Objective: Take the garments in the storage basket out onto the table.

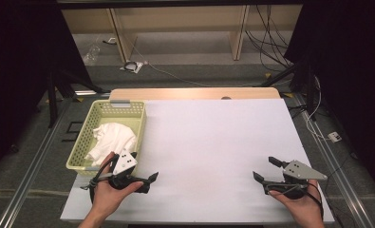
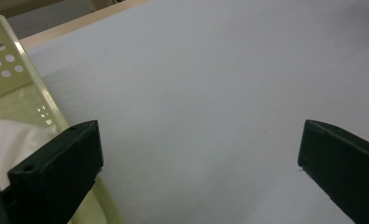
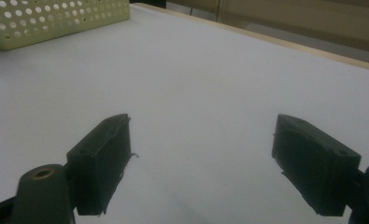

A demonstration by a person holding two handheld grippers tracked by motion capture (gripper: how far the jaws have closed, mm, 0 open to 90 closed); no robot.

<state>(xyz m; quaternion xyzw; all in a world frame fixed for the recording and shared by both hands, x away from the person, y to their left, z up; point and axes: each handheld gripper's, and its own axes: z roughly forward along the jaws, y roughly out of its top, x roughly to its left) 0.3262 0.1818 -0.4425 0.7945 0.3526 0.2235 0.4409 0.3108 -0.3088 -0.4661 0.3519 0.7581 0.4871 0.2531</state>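
Observation:
A pale green perforated basket point(image 1: 96, 127) stands at the left of the white-covered table point(image 1: 213, 137), and a crumpled white cloth point(image 1: 113, 138) lies in it. My left gripper point(image 1: 144, 166) is held just off the basket's near right corner, open, with nothing between its jaws. In the left gripper view the left gripper point(image 2: 201, 128) looks over bare white table, with the basket point(image 2: 14, 60) and the cloth point(image 2: 7, 140) at the left edge. My right gripper point(image 1: 265, 169) is low at the table's near right, open and empty. In the right gripper view the right gripper point(image 3: 202, 121) faces the basket point(image 3: 56, 18) far off.
A wooden strip point(image 1: 194, 93) shows along the table's far edge. Metal rails point(image 1: 28, 171) run along both sides of the table. Beyond it are wooden shelf legs point(image 1: 237, 33) and loose cables point(image 1: 266, 42) on the floor.

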